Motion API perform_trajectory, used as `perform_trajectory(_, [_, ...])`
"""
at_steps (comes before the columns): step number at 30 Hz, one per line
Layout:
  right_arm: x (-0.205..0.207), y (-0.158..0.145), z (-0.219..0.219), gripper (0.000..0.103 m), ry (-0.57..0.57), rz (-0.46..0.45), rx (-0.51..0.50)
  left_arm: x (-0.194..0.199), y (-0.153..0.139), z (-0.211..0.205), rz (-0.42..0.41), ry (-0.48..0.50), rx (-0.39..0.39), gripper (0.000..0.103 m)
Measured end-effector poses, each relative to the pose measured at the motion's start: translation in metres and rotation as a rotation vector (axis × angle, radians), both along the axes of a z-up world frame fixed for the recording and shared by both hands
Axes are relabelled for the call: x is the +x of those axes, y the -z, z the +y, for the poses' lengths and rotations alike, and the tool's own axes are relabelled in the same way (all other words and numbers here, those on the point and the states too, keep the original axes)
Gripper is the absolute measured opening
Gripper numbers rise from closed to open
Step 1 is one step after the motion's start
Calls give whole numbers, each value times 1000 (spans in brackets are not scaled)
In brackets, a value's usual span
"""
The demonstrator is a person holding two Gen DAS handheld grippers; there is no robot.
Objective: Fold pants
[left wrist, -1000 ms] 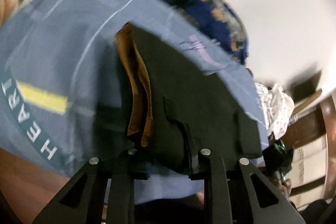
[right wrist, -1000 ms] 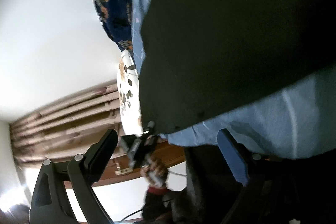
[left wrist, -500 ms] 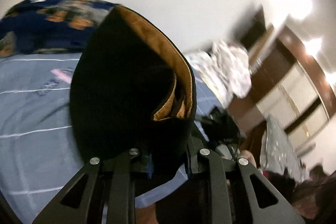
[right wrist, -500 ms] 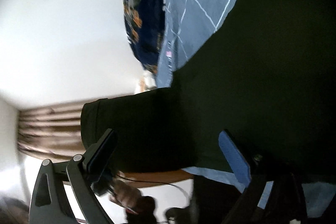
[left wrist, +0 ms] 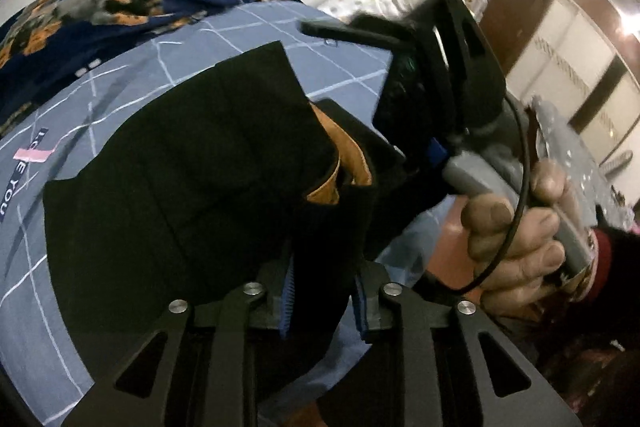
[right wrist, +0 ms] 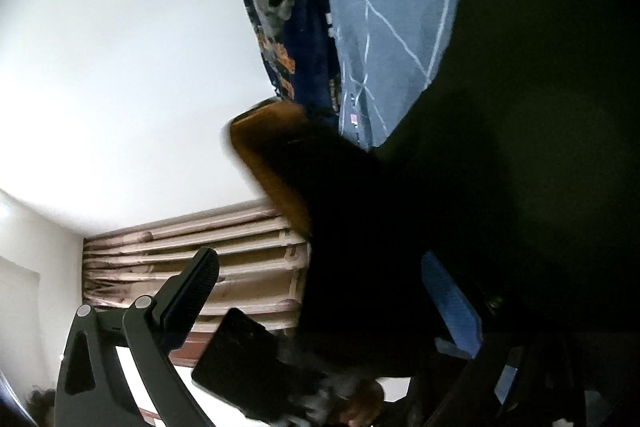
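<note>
Swung round since half a second ago: black fabric pants with tan-orange lining point(left wrist: 208, 195) now spread lower and wider over the blue-grey bedsheet with white grid lines point(left wrist: 344, 67), no longer standing up as a tall hump against the white wall. Brought in close beside them from the right, the right hand-held gripper point(left wrist: 400, 163), gripped by a bare hand point(left wrist: 516, 227) on its grey handle.

Left hand-held gripper point(left wrist: 324, 291) clenched narrow, blue-edged pads pinching a bunched fold of the black cloth at the near edge. Right hand-held gripper point(right wrist: 320, 291) spread wide, black left finger point(right wrist: 192, 291) free in front of the curtain, blue pad point(right wrist: 452, 303) lying against dark cloth; nothing pinched between the two.

Pants lying on the bed, long axis running from the near pinch up and away toward the navy blanket with orange flower print point(left wrist: 100, 11). Open end with its tan lining facing right in the left wrist view. In the right wrist view, same tan-lined edge point(right wrist: 272, 163) lifted against the white wall, blurred. Beige pleated curtain point(right wrist: 224, 259) below it.
</note>
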State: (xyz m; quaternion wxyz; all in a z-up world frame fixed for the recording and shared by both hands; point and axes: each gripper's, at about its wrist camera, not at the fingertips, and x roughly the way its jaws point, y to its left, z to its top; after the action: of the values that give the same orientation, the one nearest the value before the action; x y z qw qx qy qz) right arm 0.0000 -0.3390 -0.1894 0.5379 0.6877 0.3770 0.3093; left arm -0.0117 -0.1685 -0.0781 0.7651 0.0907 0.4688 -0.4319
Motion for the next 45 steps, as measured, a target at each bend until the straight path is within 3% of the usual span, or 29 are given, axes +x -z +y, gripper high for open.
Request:
perform_trajectory(3, [1, 0, 1, 101, -18, 3, -19, -3, -6, 1, 18, 19, -27, 39])
perform_trajectory(5, [1, 0, 1, 101, -29, 10, -33, -1, -13, 7, 13, 9, -49, 57])
perform_trajectory(9, [3, -4, 3, 100, -50, 15, -90, 5, -35, 42, -15, -81, -117, 63])
perform_trajectory(12, [4, -10, 8, 92, -96, 29, -205, 16, -43, 77, -17, -181, -139, 68])
perform_trajectory(14, [4, -14, 11, 80, -111, 36, -272, 25, -41, 109, 3, -278, -150, 69])
perform_trajectory(16, [4, -17, 12, 41, -137, 49, -363, 32, -33, 131, 29, -345, -148, 69])
perform_trajectory(19, [2, -21, 9, 20, -149, 53, -426, 39, -19, 164, 56, -455, -125, 69])
perform_trajectory(23, [-1, -44, -8, 19, -119, -2, -482, 45, -5, 183, 93, -522, -113, 69])
perform_trajectory(27, [-9, -51, -40, 18, -60, -5, -508, 45, 1, 178, 128, -505, -124, 69])
perform_trajectory(31, [-18, -35, -75, 18, 1, 33, -482, 45, 2, 154, 108, -441, -72, 70])
perform_trajectory(37, [-34, 0, -93, 18, 34, 93, -415, 45, 5, 124, 104, -364, -25, 70])
perform_trajectory(45, [-37, 9, -98, 24, 37, 106, -385, 50, 15, 108, 127, -337, -14, 71])
